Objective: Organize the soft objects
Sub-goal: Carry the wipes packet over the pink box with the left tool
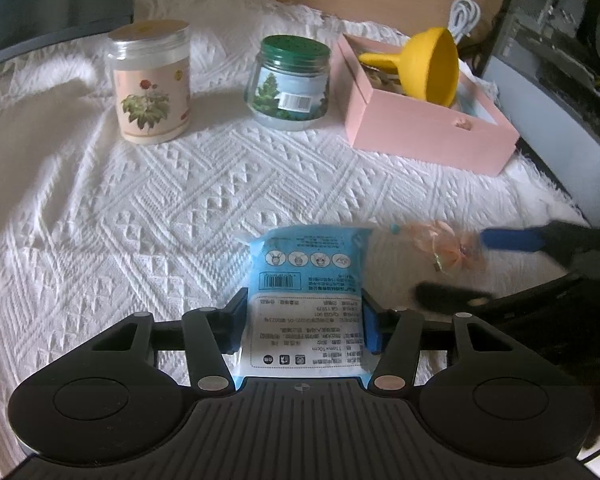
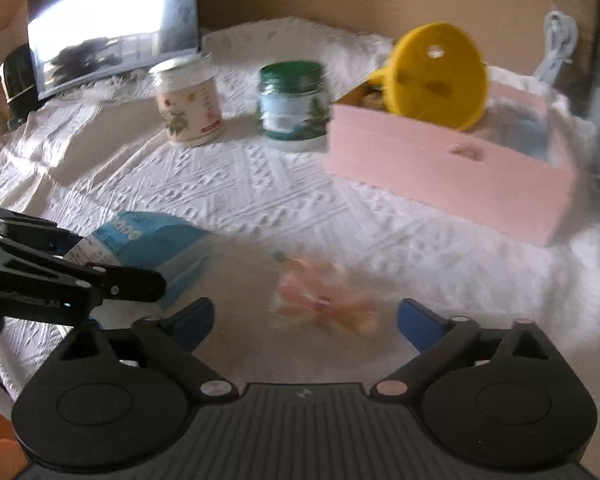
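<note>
A: Your left gripper [image 1: 304, 320] is clamped on the blue wipes pack [image 1: 306, 280], low over the white bedspread [image 1: 140, 220]. Your right gripper [image 2: 304, 316] gapes wide around the pink ribbon bow [image 2: 324, 304], not touching.

B: Risk?

A: The bow's flimsy; close off-centre and you'll likely pinch bedspread too, before reaching the pink box [image 2: 440, 176].

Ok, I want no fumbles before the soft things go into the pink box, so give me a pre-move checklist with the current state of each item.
1. Left hand-held gripper closed on the blue packet: ok.
2. Right hand-held gripper open wide: ok.
3. Peach ribbon bundle lies ahead, between the fingers: ok.
4. Bundle actually gripped: not ok, pads clear of it.
5. Room in the pink box: cannot tell; a yellow funnel leans in it.
6. Cloth between packet and box free of obstacles: ok.
</note>
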